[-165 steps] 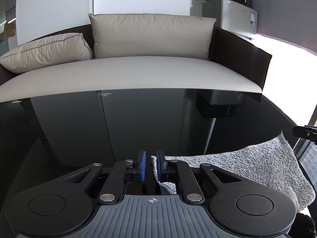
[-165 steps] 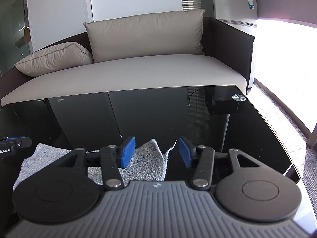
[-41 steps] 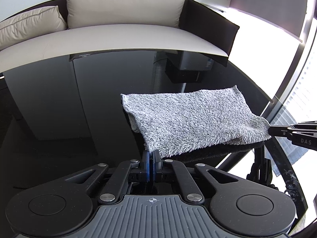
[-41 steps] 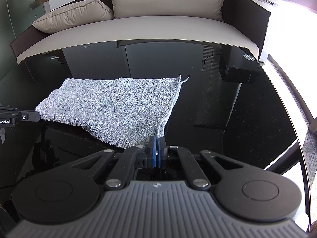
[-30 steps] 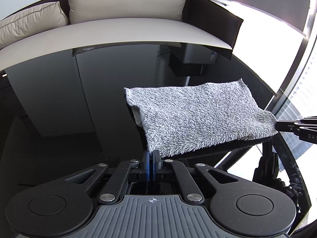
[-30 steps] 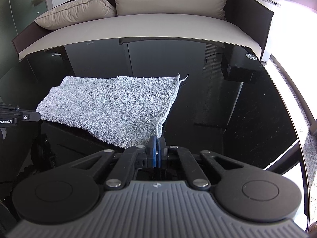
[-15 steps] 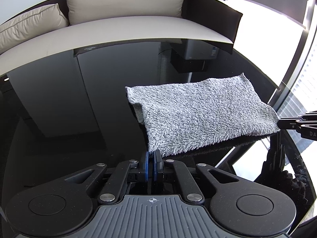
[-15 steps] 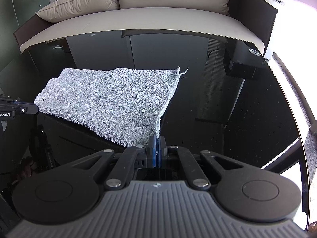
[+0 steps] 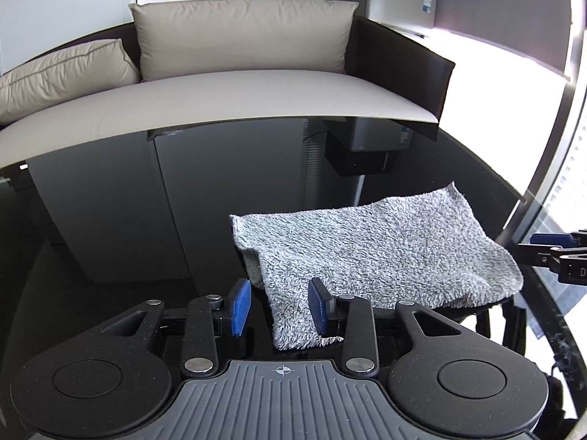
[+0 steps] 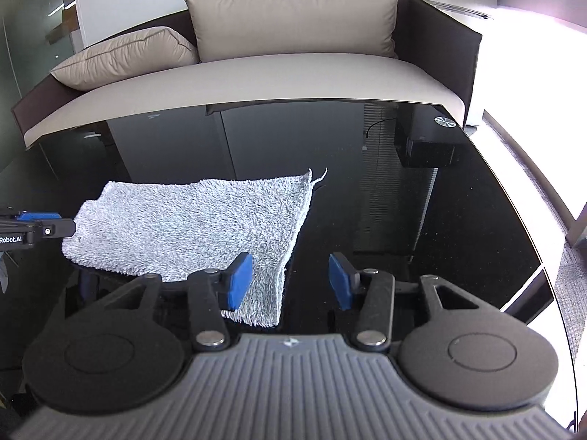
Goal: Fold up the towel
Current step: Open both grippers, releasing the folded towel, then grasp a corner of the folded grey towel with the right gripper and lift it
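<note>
I see the grey towel (image 9: 370,249) lying folded on the black glass table (image 9: 146,227), its near corners between the spread blue pads of my left gripper (image 9: 280,306) and beside my open right gripper (image 10: 290,282); a beige sofa (image 10: 256,73) stands beyond.

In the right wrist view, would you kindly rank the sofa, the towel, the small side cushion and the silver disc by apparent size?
1. sofa
2. towel, though it lies nearer the camera
3. side cushion
4. silver disc
</note>
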`<state>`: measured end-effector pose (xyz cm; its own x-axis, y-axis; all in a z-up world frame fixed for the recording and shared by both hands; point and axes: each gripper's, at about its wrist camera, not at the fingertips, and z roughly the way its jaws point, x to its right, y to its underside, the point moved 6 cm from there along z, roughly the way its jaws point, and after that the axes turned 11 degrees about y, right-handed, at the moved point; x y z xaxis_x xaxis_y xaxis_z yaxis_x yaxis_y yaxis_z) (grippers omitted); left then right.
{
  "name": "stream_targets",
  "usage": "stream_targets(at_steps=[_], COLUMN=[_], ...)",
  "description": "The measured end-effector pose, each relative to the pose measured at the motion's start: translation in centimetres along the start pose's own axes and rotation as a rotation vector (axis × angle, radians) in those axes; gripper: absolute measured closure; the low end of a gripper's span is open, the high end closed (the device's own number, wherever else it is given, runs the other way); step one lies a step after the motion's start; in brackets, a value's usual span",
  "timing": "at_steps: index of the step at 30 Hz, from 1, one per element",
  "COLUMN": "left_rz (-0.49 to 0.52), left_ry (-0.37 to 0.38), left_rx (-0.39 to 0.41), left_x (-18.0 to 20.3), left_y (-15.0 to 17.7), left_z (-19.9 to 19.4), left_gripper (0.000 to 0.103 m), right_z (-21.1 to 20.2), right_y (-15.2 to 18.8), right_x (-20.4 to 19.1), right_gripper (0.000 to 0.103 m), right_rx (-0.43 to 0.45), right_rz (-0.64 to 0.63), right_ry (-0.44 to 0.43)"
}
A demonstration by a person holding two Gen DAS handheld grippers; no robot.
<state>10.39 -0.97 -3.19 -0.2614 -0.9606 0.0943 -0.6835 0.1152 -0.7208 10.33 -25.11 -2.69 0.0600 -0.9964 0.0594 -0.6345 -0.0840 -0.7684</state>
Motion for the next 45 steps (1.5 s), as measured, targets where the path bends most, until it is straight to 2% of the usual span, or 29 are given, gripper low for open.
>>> stream_targets(at_steps=[4,8,19,22,29,34,40,45], left_rz=[0.051,0.052,0.001,-0.022,-0.092,-0.098,-0.087,-0.088], left_ry=[-0.023,-0.023,0.000,0.006,0.029,0.033,0.048,0.059], left_rx=[-0.045,-0.068,-0.069,-0.060,-0.034,-0.023,-0.020,-0.020], left_x=[0.7,0.3,-0.9,-1.3,-2.1,-1.9,-1.3,-1.1], left_y=[0.8,1.5,2.1,2.1,2.0,2.0,2.0,2.0], left_z=[0.9,0.9,0.3,0.0,-0.7,-1.2,-1.5,-1.6], left_gripper=[0.071,0.069,0.069,0.069,0.070,0.067,0.067,0.067], right_z=[0.8,1.1,1.4,1.3,0.6,0.4,0.2,-0.3], right_y=[0.7,1.1,1.6,1.5,1.3,1.8,2.0,2.4], right_x=[-1.3,-2.1,-1.3,-0.9,0.8,0.8,0.8,0.3], right_gripper=[0.054,0.054,0.053,0.052,0.052,0.052,0.052,0.052], right_rx=[-0.009,-0.005,-0.048,-0.051,-0.074,-0.106,-0.120,-0.117], right_rz=[-0.075,-0.149,-0.117,-0.090,0.079,0.191,0.287,0.303], right_ry=[0.025,0.069,0.069,0.056,0.004,-0.031,-0.018,-0.008])
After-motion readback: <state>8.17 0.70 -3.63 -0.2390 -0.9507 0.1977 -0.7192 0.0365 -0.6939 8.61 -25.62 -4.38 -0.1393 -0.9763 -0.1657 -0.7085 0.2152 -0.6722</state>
